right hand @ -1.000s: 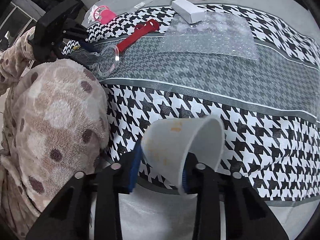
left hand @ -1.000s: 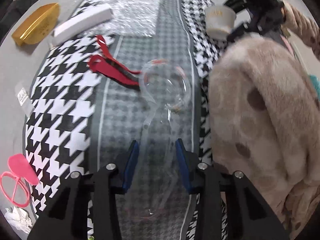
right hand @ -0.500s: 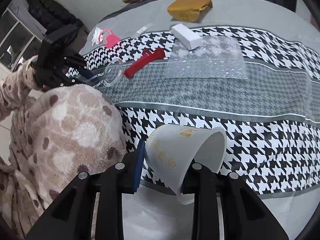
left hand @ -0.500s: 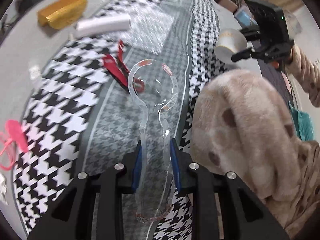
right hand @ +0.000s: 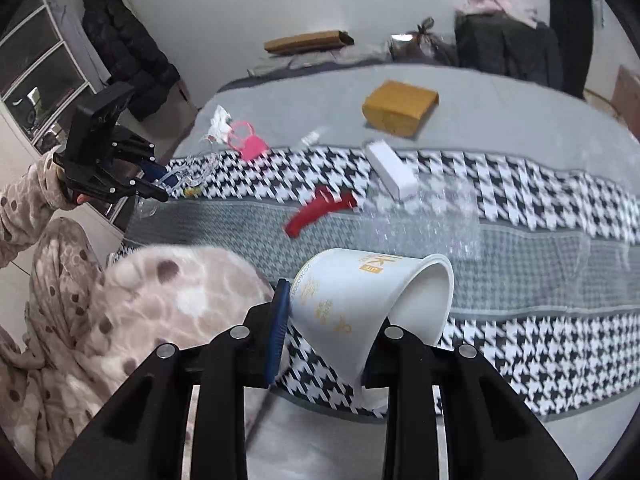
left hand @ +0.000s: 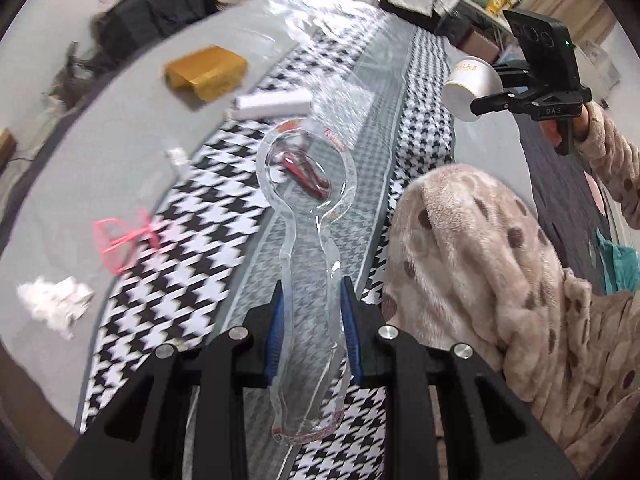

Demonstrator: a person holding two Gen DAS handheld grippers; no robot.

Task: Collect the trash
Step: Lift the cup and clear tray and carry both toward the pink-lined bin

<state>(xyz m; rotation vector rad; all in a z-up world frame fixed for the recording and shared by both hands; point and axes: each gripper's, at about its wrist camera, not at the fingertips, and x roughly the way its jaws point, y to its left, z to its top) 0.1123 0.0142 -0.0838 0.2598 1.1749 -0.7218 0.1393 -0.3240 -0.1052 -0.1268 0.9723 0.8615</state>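
My left gripper (left hand: 311,320) is shut on a clear plastic spoon-shaped package (left hand: 308,216), its blue pads pressing the narrow handle part, held up above the houndstooth cloth (left hand: 192,208). In the right wrist view that left gripper (right hand: 158,182) shows at far left with the clear package (right hand: 188,178). A white paper cup (right hand: 360,296) with gold print lies on its side between the pads of my right gripper (right hand: 328,320), which is shut on it. The cup (left hand: 472,84) and right gripper (left hand: 504,98) also appear at upper right in the left wrist view.
On the table lie a red strap (right hand: 320,212), a white box (right hand: 390,170), bubble wrap (right hand: 428,220), a golden packet (right hand: 400,108), a pink plastic piece (right hand: 248,144) and crumpled white paper (left hand: 56,300). A spotted fleece sleeve (left hand: 480,260) fills the space by the table edge.
Both grippers rose from the table. The left closed on the clear package and lifted it off the cloth. The right carried the cup higher.
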